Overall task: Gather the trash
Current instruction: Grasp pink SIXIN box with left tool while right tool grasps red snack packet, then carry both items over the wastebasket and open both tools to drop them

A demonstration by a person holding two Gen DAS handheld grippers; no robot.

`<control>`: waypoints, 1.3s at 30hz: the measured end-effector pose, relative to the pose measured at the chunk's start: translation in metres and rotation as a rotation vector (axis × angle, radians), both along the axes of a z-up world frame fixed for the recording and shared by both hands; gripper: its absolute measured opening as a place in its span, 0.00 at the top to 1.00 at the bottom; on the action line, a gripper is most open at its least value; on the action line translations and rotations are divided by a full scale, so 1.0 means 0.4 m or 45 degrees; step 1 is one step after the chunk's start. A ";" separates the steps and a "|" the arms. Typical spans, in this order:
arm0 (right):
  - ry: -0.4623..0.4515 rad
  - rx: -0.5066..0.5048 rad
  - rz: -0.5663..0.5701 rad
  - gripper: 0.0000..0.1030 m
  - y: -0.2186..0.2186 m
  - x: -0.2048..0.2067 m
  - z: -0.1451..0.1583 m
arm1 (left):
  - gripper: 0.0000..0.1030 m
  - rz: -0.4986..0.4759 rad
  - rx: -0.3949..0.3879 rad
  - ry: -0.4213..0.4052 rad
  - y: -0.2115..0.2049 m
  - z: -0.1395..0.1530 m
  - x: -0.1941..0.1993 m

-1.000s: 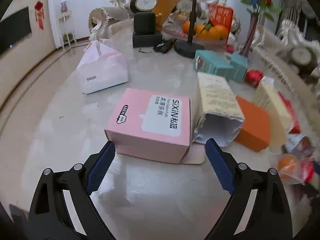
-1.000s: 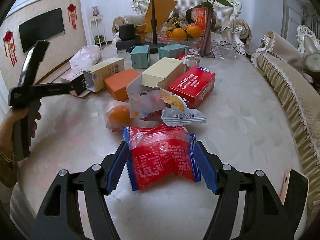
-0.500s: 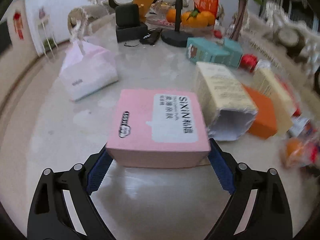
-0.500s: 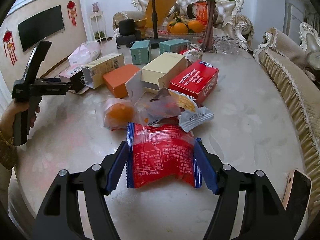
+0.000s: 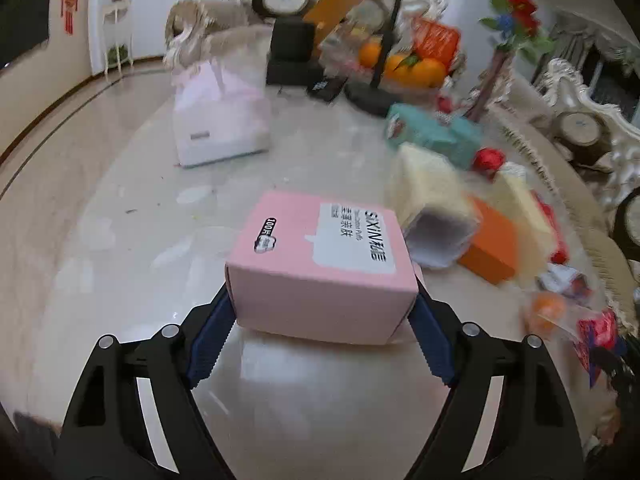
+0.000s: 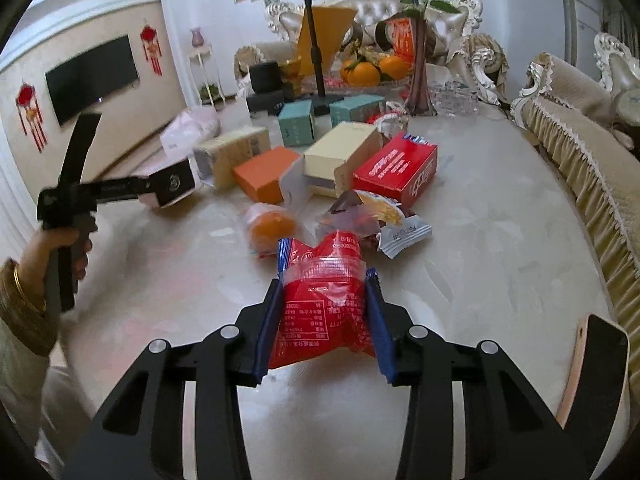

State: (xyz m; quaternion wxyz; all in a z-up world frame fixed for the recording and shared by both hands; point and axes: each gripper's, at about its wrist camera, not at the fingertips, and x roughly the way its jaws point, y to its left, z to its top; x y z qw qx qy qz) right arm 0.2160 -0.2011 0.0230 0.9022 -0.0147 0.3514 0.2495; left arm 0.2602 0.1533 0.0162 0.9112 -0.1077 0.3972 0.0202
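My left gripper [image 5: 320, 316] is shut on a pink cardboard box [image 5: 320, 264] with a white label, held just above the marble table [image 5: 120, 240]. My right gripper [image 6: 322, 316] is shut on a red and blue snack packet [image 6: 320, 304], squeezed between the blue pads and lifted off the table. In the right wrist view the left gripper [image 6: 160, 190] shows at the left with the box in its jaws, a hand on its handle.
Trash lies mid-table: a wrapped orange [image 6: 270, 226], torn wrappers [image 6: 384, 220], a red box [image 6: 396, 174], an orange box [image 6: 266, 174], cream boxes [image 6: 340, 152], teal boxes [image 6: 296, 122]. A pink tissue pack [image 5: 220, 120], a stand [image 6: 316, 60], a vase [image 6: 418, 80] and fruit stand behind.
My left gripper moved up to the pink box, closed on it and lifted it. My right gripper closed tighter on the red packet and raised it off the table.
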 end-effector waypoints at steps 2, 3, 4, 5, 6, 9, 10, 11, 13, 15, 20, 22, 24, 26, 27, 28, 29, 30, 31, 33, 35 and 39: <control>-0.020 0.053 -0.006 0.62 -0.020 -0.026 0.020 | 0.23 -0.006 -0.007 -0.047 -0.006 0.026 -0.046; -0.031 0.077 -0.006 0.62 -0.031 -0.042 0.030 | 0.23 -0.018 -0.018 -0.089 -0.013 0.046 -0.088; -0.043 0.111 -0.005 0.62 -0.043 -0.065 0.043 | 0.23 -0.024 -0.024 -0.111 -0.018 0.057 -0.113; -0.051 0.143 0.002 0.62 -0.053 -0.086 0.053 | 0.23 -0.034 -0.030 -0.139 -0.024 0.071 -0.145; -0.059 0.172 0.012 0.62 -0.062 -0.111 0.061 | 0.23 -0.063 -0.032 -0.176 -0.040 0.090 -0.199; -0.081 0.225 0.058 0.62 -0.091 -0.220 0.084 | 0.23 -0.135 0.009 -0.240 -0.095 0.123 -0.326; -0.080 0.234 0.076 0.62 -0.099 -0.254 0.087 | 0.23 -0.159 0.017 -0.252 -0.113 0.130 -0.365; -0.074 0.239 0.094 0.62 -0.107 -0.293 0.087 | 0.23 -0.190 0.022 -0.261 -0.136 0.133 -0.418; -0.031 0.253 0.119 0.62 -0.125 -0.367 0.079 | 0.23 -0.247 -0.002 -0.250 -0.178 0.121 -0.503; 0.031 0.244 0.117 0.62 -0.135 -0.433 0.057 | 0.23 -0.309 -0.045 -0.206 -0.224 0.092 -0.590; 0.257 0.194 0.121 0.62 -0.128 -0.524 -0.057 | 0.23 -0.420 -0.135 -0.007 -0.332 -0.024 -0.733; 0.337 0.152 0.114 0.62 -0.118 -0.535 -0.115 | 0.23 -0.450 -0.150 0.093 -0.366 -0.091 -0.754; 0.413 0.079 0.087 0.62 -0.101 -0.530 -0.192 | 0.23 -0.476 -0.113 0.192 -0.404 -0.172 -0.753; 0.479 -0.001 0.069 0.62 -0.081 -0.512 -0.270 | 0.23 -0.505 -0.065 0.282 -0.434 -0.251 -0.735; 0.501 -0.037 0.061 0.62 -0.073 -0.504 -0.300 | 0.23 -0.512 -0.042 0.333 -0.451 -0.302 -0.719; 0.532 -0.064 0.062 0.62 -0.065 -0.495 -0.334 | 0.23 -0.518 -0.032 0.359 -0.460 -0.325 -0.714; 0.548 -0.080 0.061 0.62 -0.061 -0.491 -0.355 | 0.23 -0.523 -0.024 0.390 -0.471 -0.353 -0.702; 0.566 -0.101 0.060 0.62 -0.055 -0.484 -0.378 | 0.23 -0.530 -0.030 0.413 -0.480 -0.378 -0.694; 0.581 -0.113 0.060 0.62 -0.053 -0.484 -0.395 | 0.23 -0.538 -0.030 0.439 -0.488 -0.398 -0.684; 0.600 -0.127 0.051 0.62 -0.059 -0.494 -0.418 | 0.23 -0.547 -0.008 0.477 -0.506 -0.433 -0.676; 0.620 -0.127 0.047 0.62 -0.058 -0.494 -0.430 | 0.23 -0.559 0.008 0.498 -0.516 -0.451 -0.668; 0.631 -0.148 0.049 0.62 -0.053 -0.496 -0.441 | 0.23 -0.555 0.039 0.530 -0.532 -0.487 -0.653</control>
